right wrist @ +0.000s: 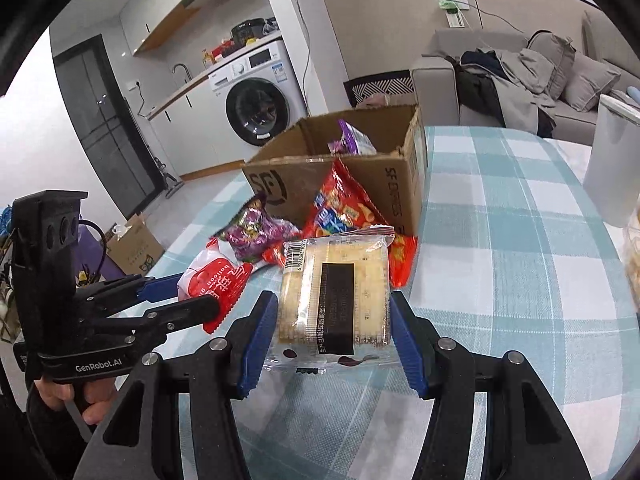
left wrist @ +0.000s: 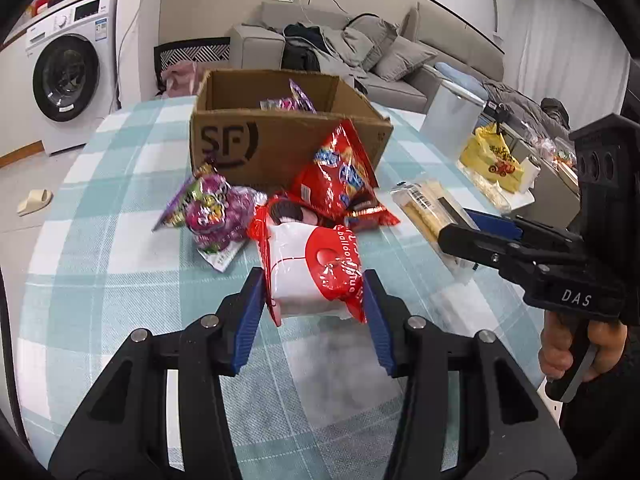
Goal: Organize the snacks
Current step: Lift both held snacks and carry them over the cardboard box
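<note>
My left gripper is shut on a red-and-white snack pack, its blue pads pressing both sides. My right gripper is shut on a clear cracker pack with a black label; it also shows in the left wrist view. An open SF cardboard box stands behind, with purple snack bags inside. In front of it lie a red chip bag, a purple candy bag and a red cookie pack.
The table has a teal plaid cloth. A white container stands at the right edge, with a yellow bag beyond it. A sofa and a washing machine are behind the table.
</note>
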The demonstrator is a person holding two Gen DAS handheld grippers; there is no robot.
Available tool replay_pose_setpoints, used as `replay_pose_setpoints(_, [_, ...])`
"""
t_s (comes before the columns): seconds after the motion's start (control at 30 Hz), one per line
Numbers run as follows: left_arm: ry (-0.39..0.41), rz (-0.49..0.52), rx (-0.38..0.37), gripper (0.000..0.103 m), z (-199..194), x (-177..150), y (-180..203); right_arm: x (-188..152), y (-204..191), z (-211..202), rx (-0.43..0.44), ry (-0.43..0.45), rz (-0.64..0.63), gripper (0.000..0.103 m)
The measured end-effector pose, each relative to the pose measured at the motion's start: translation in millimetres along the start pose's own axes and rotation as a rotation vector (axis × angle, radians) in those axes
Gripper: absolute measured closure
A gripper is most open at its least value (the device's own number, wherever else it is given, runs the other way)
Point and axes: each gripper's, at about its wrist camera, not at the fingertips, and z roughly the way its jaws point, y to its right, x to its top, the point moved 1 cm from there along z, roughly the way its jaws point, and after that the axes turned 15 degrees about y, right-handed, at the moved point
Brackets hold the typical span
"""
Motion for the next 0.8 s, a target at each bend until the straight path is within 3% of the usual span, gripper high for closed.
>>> replay_pose_setpoints(0.4, [0.101,-0.004,0.059,0.058,-5.3,50.8,-14.1,38.4,-8.0,-2.7,0.011,0.089,-0.004,0.046])
replay_pose_setpoints(0.8, [0.156,0.0,0.088,0.057,9.8,93.4,-19.1,72.8,-9.0,11.5,0.032,0.121,-0.003,0.046])
